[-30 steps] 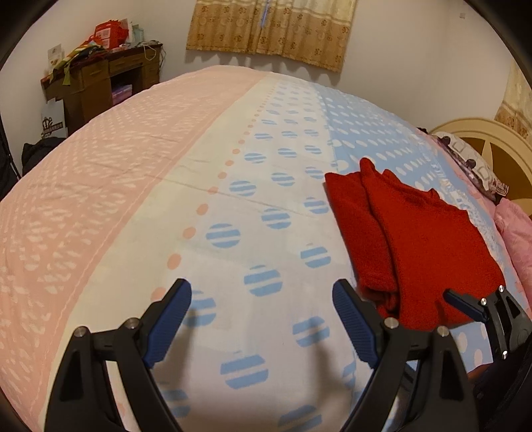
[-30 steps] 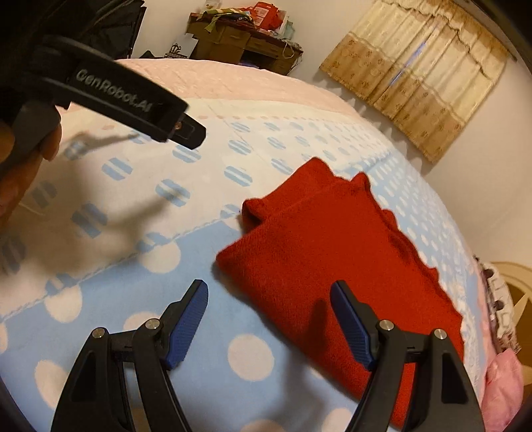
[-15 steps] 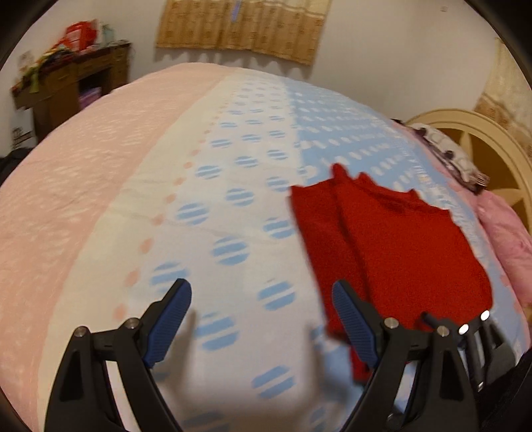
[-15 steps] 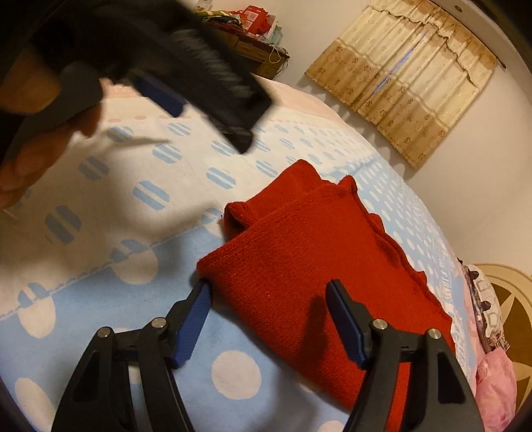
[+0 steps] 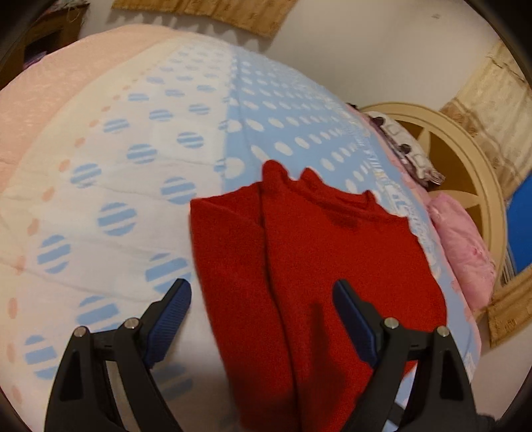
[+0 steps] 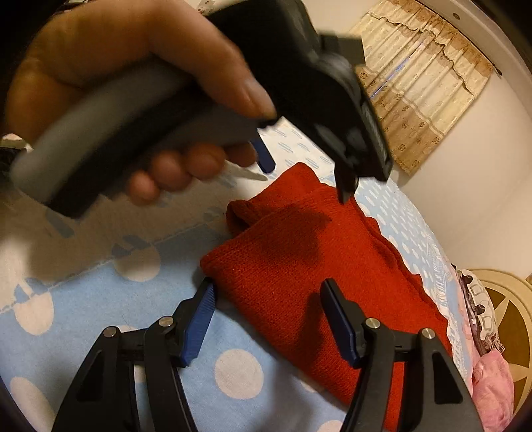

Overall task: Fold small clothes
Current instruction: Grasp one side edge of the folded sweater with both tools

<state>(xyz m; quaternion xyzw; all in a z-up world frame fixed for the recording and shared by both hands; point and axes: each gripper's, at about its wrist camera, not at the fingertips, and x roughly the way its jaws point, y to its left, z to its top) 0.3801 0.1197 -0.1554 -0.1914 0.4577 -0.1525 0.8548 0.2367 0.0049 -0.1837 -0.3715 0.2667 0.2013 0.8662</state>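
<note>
Here, in the left wrist view, the near end of the red sweater (image 5: 319, 266) runs off the bottom of the frame behind the left gripper (image 5: 262, 315), so its lower hem is hidden. The left jaws stand wide open and hold nothing; the left pad sits over the bedspread (image 5: 109, 186) beside the sweater, the right pad over the red knit, and whether either pad touches the cloth is hard to tell. The folded sweater lies in the middle and lower right of the frame, on the blue dotted band of the bedspread. At the upper right a cream headboard (image 5: 465, 156) curves round a patterned pillow (image 5: 402, 146) and a pink pillow (image 5: 462, 252). A curtain (image 5: 212, 13) is cut off at the top edge, and the far left is too dark to read.

In the right wrist view, a blurred hand (image 6: 139, 96) gripping the left gripper's handle fills the upper left and hides much of the bed behind it. The right gripper (image 6: 266, 319) sits at the bottom of the frame; its jaws have just been closing and now stand partly open, straddling the sweater's near corner with the knit between the pads, not yet pinched. The sweater (image 6: 299, 259) stretches from the centre toward the lower right. A beige curtain (image 6: 422, 83) hangs at the upper right against a pale wall.
</note>
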